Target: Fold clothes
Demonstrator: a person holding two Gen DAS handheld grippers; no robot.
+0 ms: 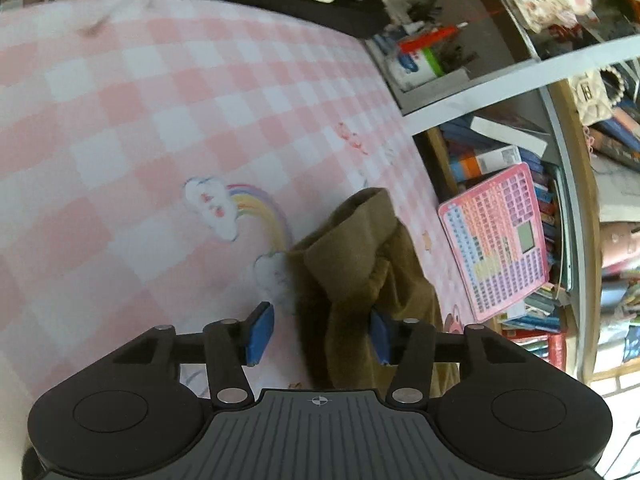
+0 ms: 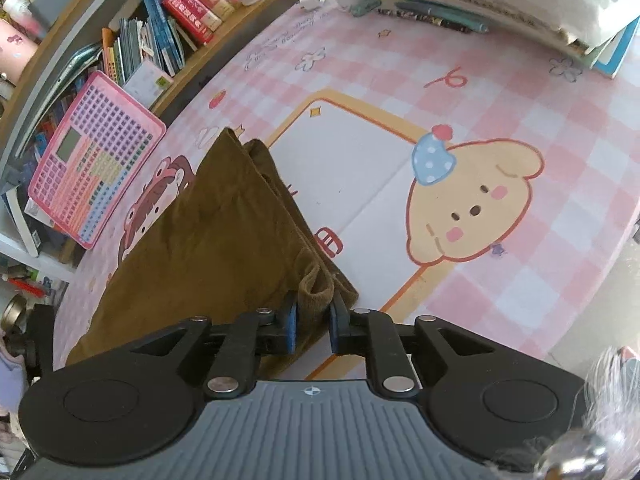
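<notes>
An olive-brown garment (image 2: 224,232) lies folded into a long narrow shape on the pink checked table mat (image 2: 560,128). My right gripper (image 2: 313,330) is shut on a rolled hem of this garment at its near end, and the cloth bulges up between the blue pads. In the left wrist view the same brown garment (image 1: 356,264) lies bunched, with a cuffed end pointing away. My left gripper (image 1: 320,334) stands open over its near part. The right blue pad (image 1: 380,336) touches the cloth, while the left pad (image 1: 260,332) is over bare mat (image 1: 120,140).
A pink toy keyboard (image 2: 92,176) leans on the bookshelf (image 2: 160,40) beside the table edge, close to the garment; it shows as the pink keyboard (image 1: 496,244) too. Stacked books and papers (image 2: 520,0) sit at the far edge. A black bag (image 1: 304,0) lies at the mat's far end.
</notes>
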